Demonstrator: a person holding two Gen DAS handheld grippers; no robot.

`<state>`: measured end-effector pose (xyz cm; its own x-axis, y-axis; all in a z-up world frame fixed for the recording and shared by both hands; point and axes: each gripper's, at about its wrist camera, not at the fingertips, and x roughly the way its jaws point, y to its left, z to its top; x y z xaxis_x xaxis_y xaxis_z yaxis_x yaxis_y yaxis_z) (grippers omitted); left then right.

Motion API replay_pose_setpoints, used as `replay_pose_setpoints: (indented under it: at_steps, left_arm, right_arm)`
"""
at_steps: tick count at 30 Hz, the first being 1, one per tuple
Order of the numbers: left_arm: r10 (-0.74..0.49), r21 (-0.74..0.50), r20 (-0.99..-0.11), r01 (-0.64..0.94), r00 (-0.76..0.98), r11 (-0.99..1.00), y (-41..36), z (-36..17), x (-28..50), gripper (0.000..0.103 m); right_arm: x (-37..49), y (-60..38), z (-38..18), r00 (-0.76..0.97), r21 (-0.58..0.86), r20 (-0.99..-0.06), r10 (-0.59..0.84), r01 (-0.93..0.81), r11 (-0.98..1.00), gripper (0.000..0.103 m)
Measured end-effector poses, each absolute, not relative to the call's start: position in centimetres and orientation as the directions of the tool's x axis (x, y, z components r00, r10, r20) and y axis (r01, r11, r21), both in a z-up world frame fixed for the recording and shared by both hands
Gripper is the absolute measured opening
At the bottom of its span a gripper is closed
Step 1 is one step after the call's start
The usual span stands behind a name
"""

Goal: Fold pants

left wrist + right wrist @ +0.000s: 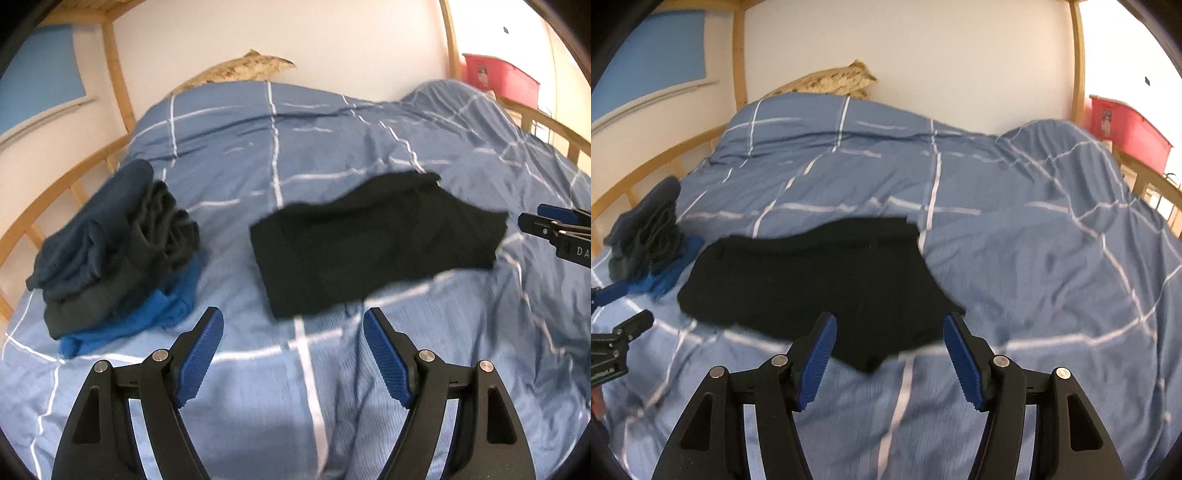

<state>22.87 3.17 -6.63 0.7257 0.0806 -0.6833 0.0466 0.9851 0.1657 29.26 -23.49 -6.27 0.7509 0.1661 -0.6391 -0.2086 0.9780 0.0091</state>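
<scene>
Motion blur softens the black pants (812, 280), hiding their folds.

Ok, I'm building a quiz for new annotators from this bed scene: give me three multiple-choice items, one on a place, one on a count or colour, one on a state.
1. Where is the stack of clothes relative to the black pants?
A. On top of them
B. To their left, by the wooden rail
C. On the floor

2. What colour is the bottom garment of the stack?
A. Bright blue
B. Red
C. White

3. What state are the two claws in?
A. Both shut on the pants
B. One holds a sock
C. Both open, holding nothing

Answers: 1 B, the stack of clothes lies left of the black pants. 2 A, blue fabric shows beneath the stack. 3 C, the left claw and right claw gape over the duvet.
</scene>
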Motion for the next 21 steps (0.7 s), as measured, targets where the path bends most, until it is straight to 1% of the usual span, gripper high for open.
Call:
replay_pose_setpoints:
  at_steps: [7, 13, 15, 21]
  left_arm:
    - [0.104, 0.186, -0.706, 0.042, 0.701, 0.982, 3.2, -8.6, 23.4, 0.078]
    - [0.126, 0.205, -0.694, 0.027, 0.708, 0.978, 3.8, -9.1, 24.4, 0.078]
    - [0.125, 0.197, -0.688, 0.017, 0.714, 0.98, 4.2, -9.1, 24.6, 0.078]
    - [0.101, 0.167, -0.67, 0.017, 0.735, 0.986, 5.1, -8.9, 25.5, 0.078]
  right_arm:
    - [29.1, -23.4, -9.2, 0.698, 0.025, -0.684, 0.21, -0.266, 0.964, 0.061]
    - [30.1, -22.6, -10.8, 0.66, 0.037, -0.712, 0.24, -0.306, 0.951, 0.06]
    - [30.5, -22.4, -11.2, 0.647, 0.045, -0.723, 0.243, -0.307, 0.951, 0.054]
    - [30.9, -21.4, -11.9, 0.618, 0.062, -0.735, 0.278, -0.347, 0.936, 0.043]
